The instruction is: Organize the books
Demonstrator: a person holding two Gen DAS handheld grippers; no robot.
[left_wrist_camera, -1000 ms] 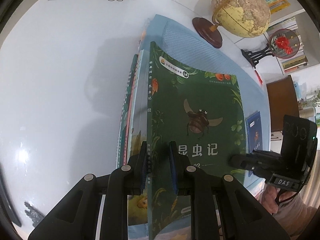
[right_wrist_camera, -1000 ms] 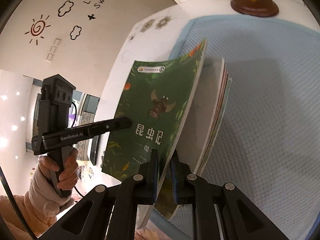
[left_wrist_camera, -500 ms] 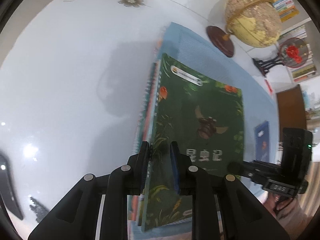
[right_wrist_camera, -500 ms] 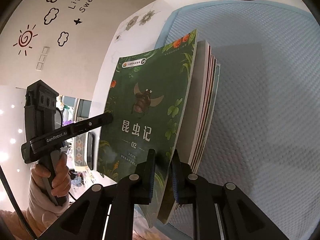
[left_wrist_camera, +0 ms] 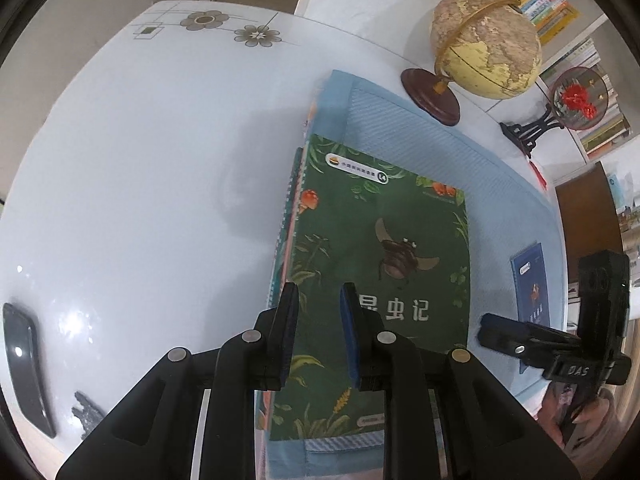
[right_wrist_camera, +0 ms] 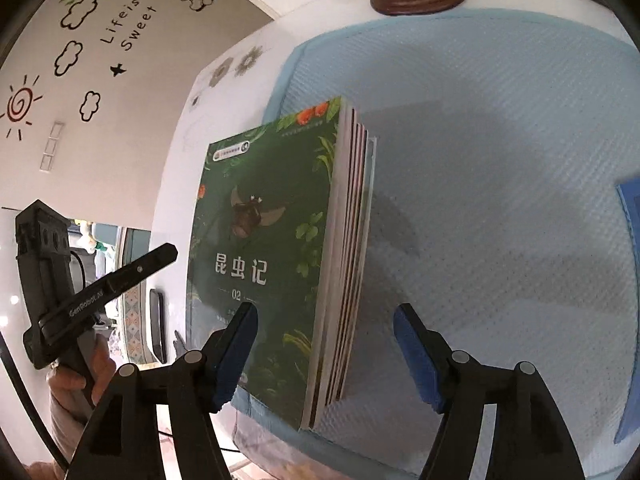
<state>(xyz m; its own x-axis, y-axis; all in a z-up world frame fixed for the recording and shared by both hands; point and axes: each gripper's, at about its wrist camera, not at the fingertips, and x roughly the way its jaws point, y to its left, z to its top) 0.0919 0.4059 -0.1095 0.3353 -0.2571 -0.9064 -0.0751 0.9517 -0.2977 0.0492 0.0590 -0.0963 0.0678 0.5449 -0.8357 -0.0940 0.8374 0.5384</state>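
**A:** What could have gone wrong there, starting closest in?

**B:** The right gripper (right_wrist_camera: 325, 308) had just been opening and its jaws stood wide. The near end of the stack of books (right_wrist_camera: 352, 240) showed in the gap, but neither pad touched it. If that hand pulled away crookedly, I judged a pad could catch the page edges and fan the stack out.

**A:** And the left gripper (left_wrist_camera: 319, 288)?

**B:** Its jaws were narrow, with only a slit between them, and nothing looked pinched. It hung just over the spine side of the green book (left_wrist_camera: 380, 260). A low sweep could have dragged that glossy cover off the books under it.

**A:** Was the stack square?

**B:** Not quite. The lower books stepped out a little on the page side, so a nudge could have slid them further.

**A:** Where did it lie?

**B:** Flat on the blue mat (right_wrist_camera: 500, 120), along the mat's left edge and reaching almost to its near edge. The green book was on top, under both grippers.

**A:** Anything left to do?

**B:** A small blue book (left_wrist_camera: 530, 280) lay by the mat's right edge, well apart from the stack. Reaching for it risked knocking the stack. The globe (left_wrist_camera: 486, 46) stood beyond the mat's far edge on the table (left_wrist_camera: 140, 160), out of harm's way.
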